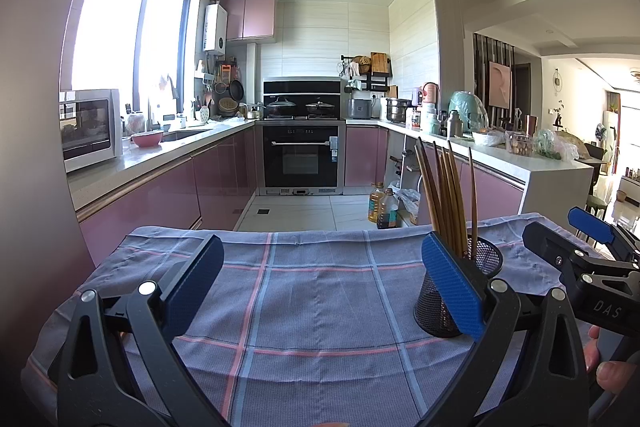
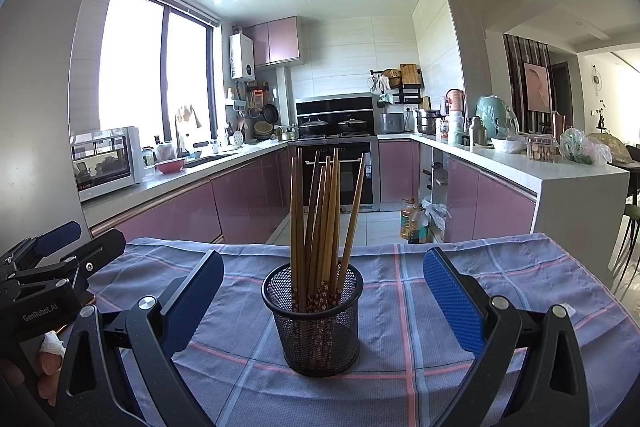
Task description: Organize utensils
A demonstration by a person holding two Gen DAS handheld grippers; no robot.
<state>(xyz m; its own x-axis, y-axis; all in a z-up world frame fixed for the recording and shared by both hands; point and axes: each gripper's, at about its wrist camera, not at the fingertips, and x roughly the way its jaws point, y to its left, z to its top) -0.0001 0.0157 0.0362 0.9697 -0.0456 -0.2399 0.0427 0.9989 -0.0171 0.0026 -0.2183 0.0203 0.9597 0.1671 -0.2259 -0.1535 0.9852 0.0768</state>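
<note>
My left tongs point(image 1: 322, 279) hover wide open over the bare cloth point(image 1: 312, 291), holding nothing. Right of them, toward the table's far edge, the mesh cup point(image 2: 316, 323) stands upright with chopsticks point(image 2: 320, 219) in it. My right tongs point(image 2: 323, 297) gape around it, pads apart from it.

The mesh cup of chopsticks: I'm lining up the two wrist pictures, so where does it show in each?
Left wrist view: the mesh cup stands low on the right, partly behind the left gripper's right finger.
Right wrist view: the mesh cup stands at centre, between the open fingers of the right gripper.
Shared landmark: the black oven at the far wall.
</note>
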